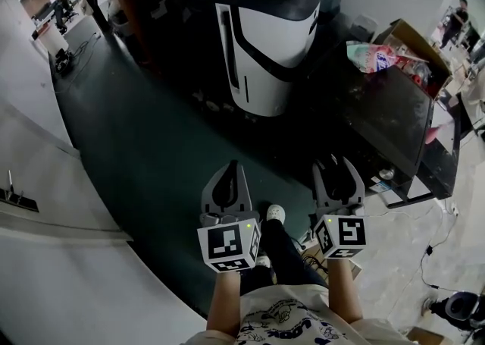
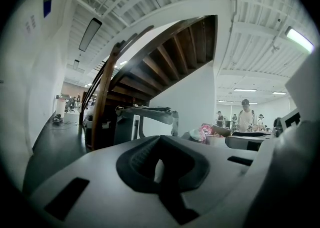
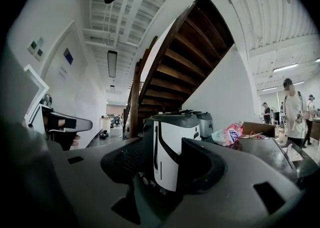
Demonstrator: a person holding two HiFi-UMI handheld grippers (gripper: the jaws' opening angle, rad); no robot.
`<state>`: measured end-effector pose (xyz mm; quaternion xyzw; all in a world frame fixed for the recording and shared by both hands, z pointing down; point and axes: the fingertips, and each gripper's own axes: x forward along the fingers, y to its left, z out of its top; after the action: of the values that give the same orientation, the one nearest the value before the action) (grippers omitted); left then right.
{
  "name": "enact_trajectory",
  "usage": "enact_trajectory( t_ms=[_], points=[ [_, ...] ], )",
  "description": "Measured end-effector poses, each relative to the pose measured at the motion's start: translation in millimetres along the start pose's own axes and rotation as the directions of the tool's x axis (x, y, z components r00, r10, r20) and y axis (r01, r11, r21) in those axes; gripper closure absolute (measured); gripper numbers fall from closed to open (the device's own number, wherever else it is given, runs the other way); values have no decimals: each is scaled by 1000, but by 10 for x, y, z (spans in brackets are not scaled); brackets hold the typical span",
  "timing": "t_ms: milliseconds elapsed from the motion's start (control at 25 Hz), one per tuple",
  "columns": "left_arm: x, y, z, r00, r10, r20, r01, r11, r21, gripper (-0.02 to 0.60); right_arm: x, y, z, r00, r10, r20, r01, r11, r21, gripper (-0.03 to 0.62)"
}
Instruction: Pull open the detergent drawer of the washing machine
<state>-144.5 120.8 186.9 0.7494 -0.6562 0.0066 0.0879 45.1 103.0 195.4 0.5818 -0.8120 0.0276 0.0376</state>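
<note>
While both claws are held out over the dark floor (image 1: 144, 146), the washing machine (image 1: 265, 55) stands well ahead of them at the floor's far edge, by the wooden staircase (image 3: 175, 66). Its detergent drawer cannot be picked out on the white-and-black front. The left claw (image 1: 229, 165) is clenched on nothing, its tips drawn to a thin slit, and the right claw (image 1: 336, 163) is released wide and empty, framing the distant machine, which stands left of a dark desk (image 1: 394, 120).
</note>
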Motion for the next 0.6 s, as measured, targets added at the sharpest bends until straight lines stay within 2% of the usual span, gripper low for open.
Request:
enact_trajectory(
  t_ms=[280,600],
  points=[
    [847,4,169,1000,2,5,-2,1000,9,566,774,-387,134,1000,-7,15,7,1000,11,367],
    [1927,-84,548,1000,-7,22,6,999,38,566,1749,-926,430,999,-9,38,8,1000,24,362]
  ],
)
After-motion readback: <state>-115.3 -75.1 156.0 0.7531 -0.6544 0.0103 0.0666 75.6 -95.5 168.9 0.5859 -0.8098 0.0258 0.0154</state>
